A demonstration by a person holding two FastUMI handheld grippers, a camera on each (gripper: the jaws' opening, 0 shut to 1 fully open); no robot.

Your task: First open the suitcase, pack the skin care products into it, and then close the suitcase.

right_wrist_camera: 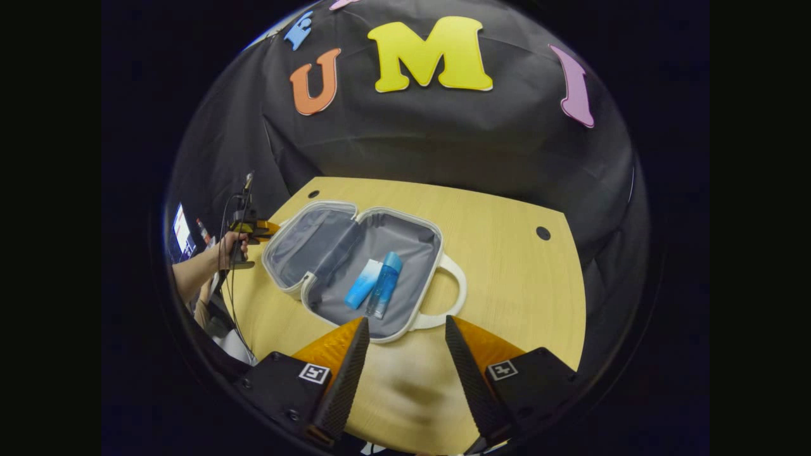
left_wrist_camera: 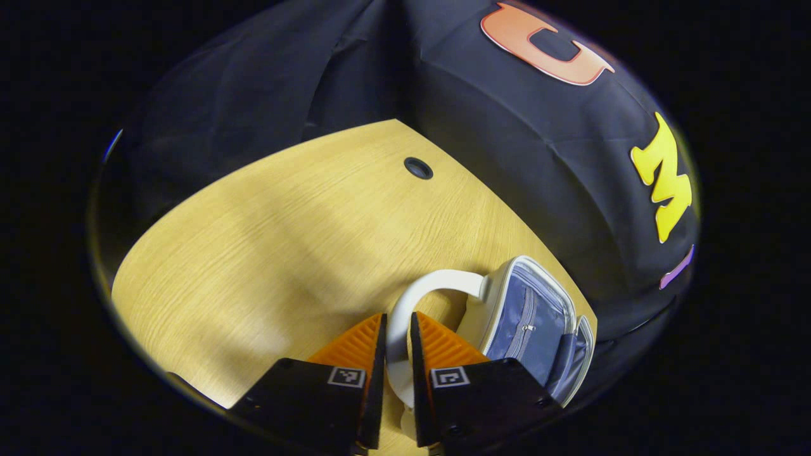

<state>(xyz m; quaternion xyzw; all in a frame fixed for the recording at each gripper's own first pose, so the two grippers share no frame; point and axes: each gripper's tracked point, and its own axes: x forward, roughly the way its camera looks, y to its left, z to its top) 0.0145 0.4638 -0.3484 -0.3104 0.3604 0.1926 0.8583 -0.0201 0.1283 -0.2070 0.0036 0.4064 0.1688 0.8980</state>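
While the left gripper [left_wrist_camera: 398, 345] clamped the white suitcase's [right_wrist_camera: 355, 266] curved handle [left_wrist_camera: 412, 304], right gripper [right_wrist_camera: 405, 345] hung open; right gripper view revealed two blue bottles [right_wrist_camera: 375, 288] inside.

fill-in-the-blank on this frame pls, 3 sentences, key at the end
1. The suitcase on the table lies ____.
2. The left gripper is closed on the lid's ____.
3. The number of skin care products lying inside the suitcase is ____.

Missing words: open; handle; two
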